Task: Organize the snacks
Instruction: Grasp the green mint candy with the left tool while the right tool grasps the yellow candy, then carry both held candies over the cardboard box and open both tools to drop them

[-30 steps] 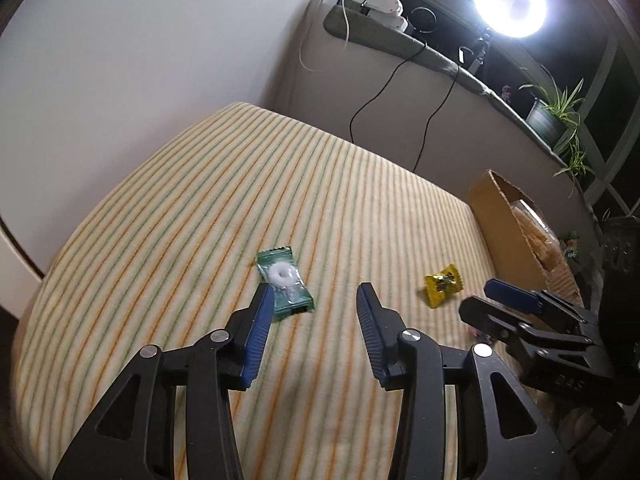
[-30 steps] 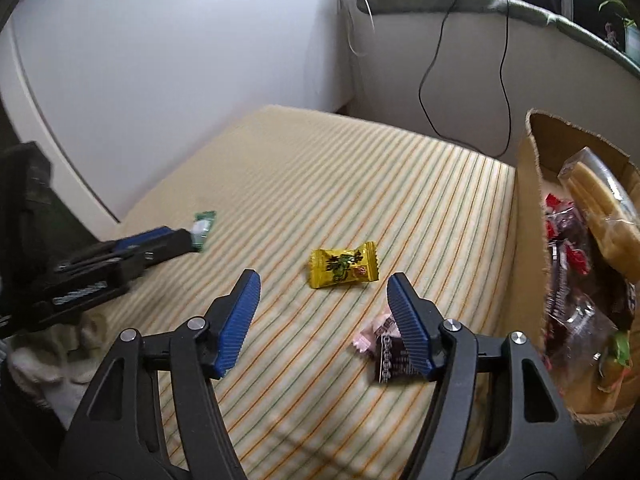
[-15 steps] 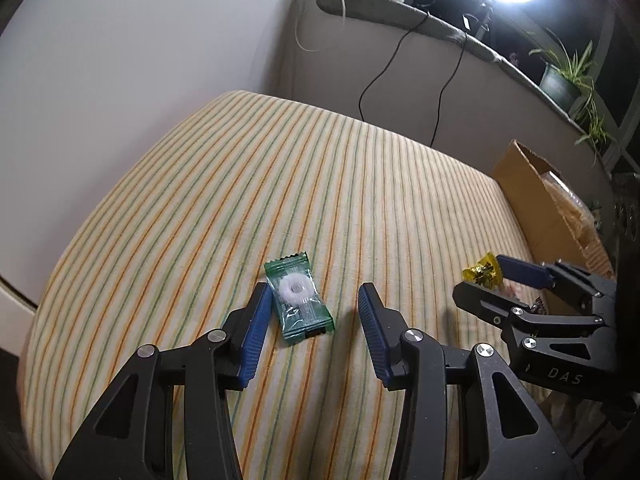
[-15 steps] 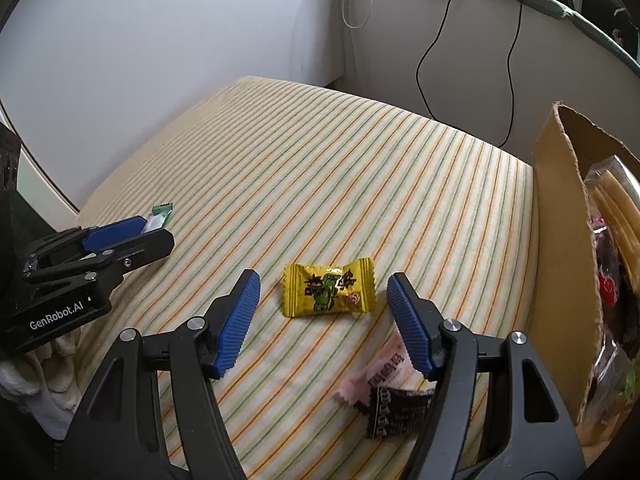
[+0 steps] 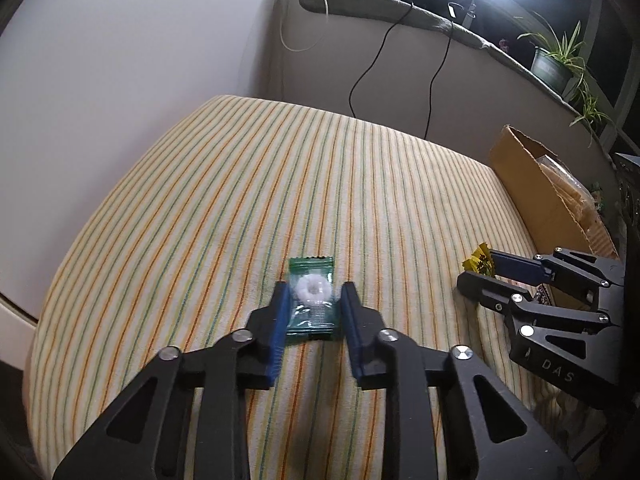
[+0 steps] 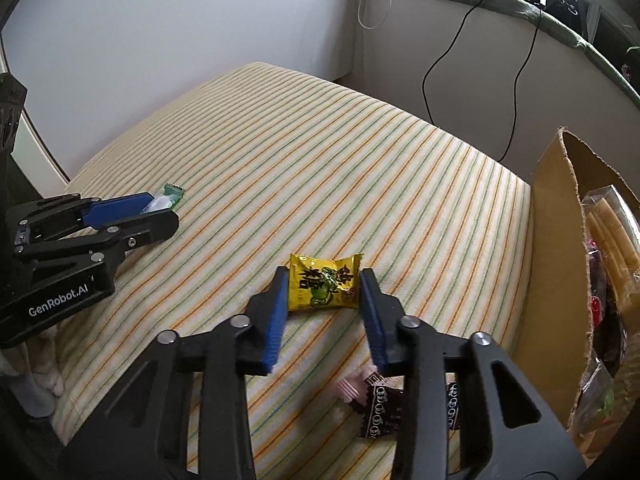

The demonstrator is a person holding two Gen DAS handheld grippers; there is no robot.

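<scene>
A green wrapped candy with a white ring lies on the striped cloth. My left gripper is down around it, blue pads touching its sides. A yellow wrapped candy lies between the pads of my right gripper, which closes on its two ends. A dark brown and pink candy lies under the right gripper's right finger. The green candy also shows in the right wrist view, the yellow one in the left wrist view.
An open cardboard box with several snack packets stands at the right edge of the cloth; it also shows in the left wrist view. A white wall is on the left. Black cables hang down the back ledge.
Both grippers have moved forward and down and narrowed. The left now has the green candy between its pads, the right has the yellow candy between its pads.
</scene>
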